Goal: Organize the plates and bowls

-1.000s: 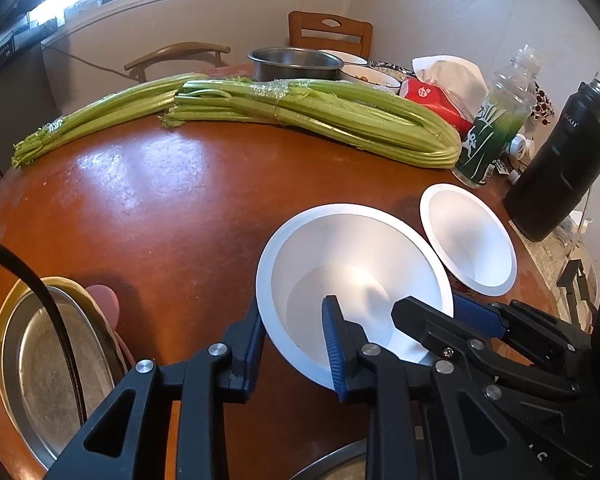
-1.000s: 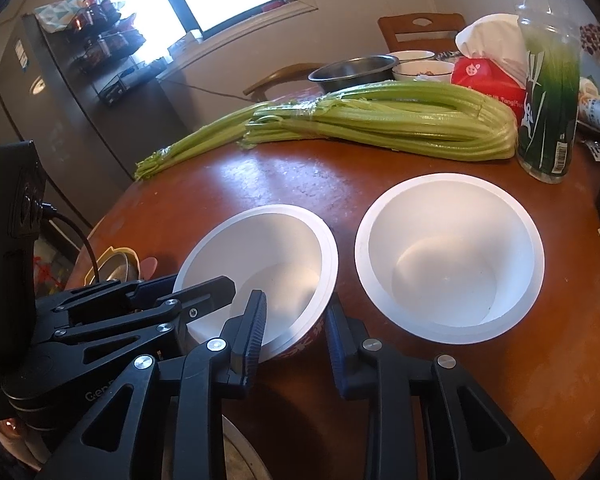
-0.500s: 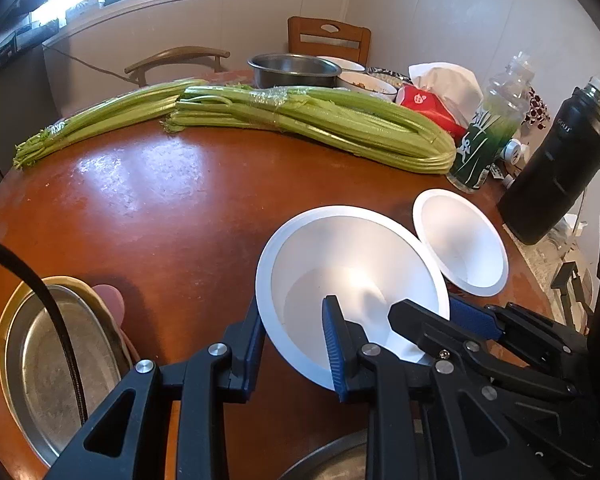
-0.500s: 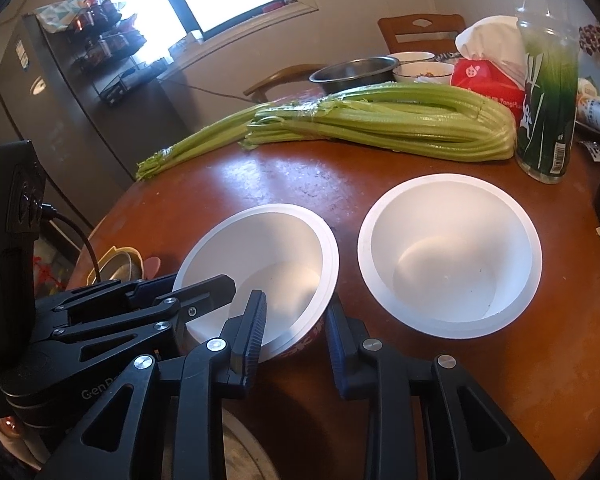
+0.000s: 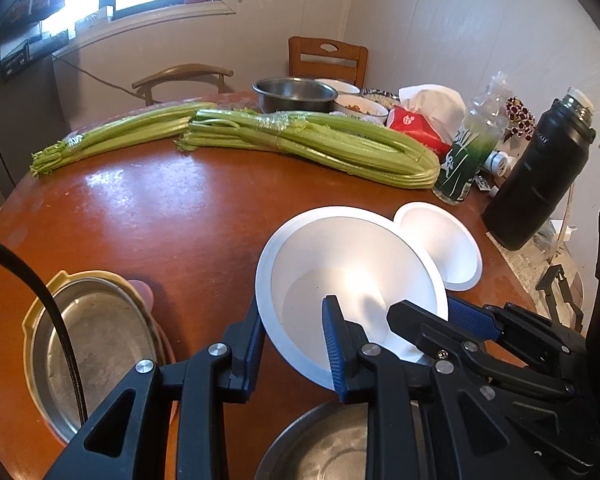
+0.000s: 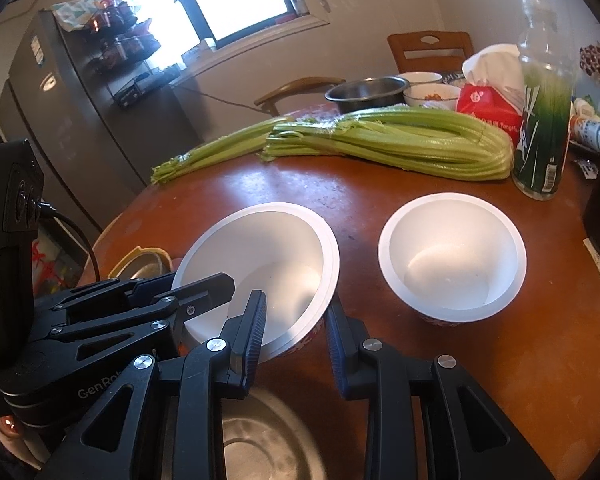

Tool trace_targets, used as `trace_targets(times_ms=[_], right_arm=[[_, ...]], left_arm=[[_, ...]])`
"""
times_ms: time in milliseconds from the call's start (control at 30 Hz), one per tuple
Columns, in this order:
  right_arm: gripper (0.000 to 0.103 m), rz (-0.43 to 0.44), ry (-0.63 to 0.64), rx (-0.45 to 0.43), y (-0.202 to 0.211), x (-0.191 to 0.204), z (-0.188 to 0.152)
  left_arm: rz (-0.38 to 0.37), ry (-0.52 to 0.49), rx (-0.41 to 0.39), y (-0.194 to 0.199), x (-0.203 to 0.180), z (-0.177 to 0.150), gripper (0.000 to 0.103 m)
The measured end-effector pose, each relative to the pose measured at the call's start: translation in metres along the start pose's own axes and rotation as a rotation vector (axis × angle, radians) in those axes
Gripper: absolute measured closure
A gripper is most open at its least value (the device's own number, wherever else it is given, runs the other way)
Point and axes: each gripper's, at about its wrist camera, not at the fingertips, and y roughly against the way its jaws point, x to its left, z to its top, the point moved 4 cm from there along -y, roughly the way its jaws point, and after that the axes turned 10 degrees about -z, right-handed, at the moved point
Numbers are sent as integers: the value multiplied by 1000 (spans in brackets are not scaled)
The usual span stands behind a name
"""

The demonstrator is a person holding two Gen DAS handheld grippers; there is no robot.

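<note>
Two white bowls [image 6: 260,268] [image 6: 452,260], red print outside, sit on the reddish-brown table [image 5: 160,216]; far, green celery [image 5: 312,144]; right, a black flask [image 5: 540,176].

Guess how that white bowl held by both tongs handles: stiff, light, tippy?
The white bowl looks thin-walled, like foam or paper: probably light and a bit crushable. Both tongs pinch only its rim, so it may flex. Its narrow base suggests it tips easily.

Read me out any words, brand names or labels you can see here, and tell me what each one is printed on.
"GenRo", cut off by the frame: on the black body of the left gripper.
White lettering on the black thermos: too small to read.
White characters on the green bottle: not legible.
Print on the red tissue pack: blurred.
Sticker on the fridge: too small.
</note>
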Motion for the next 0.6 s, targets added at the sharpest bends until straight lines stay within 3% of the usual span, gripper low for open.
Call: trace_targets(times_ms=[600], right_arm=[[72,-1,46,-81,55,28,-15]], left_arm=[[8,-25,-87,57,-11,-23,75]])
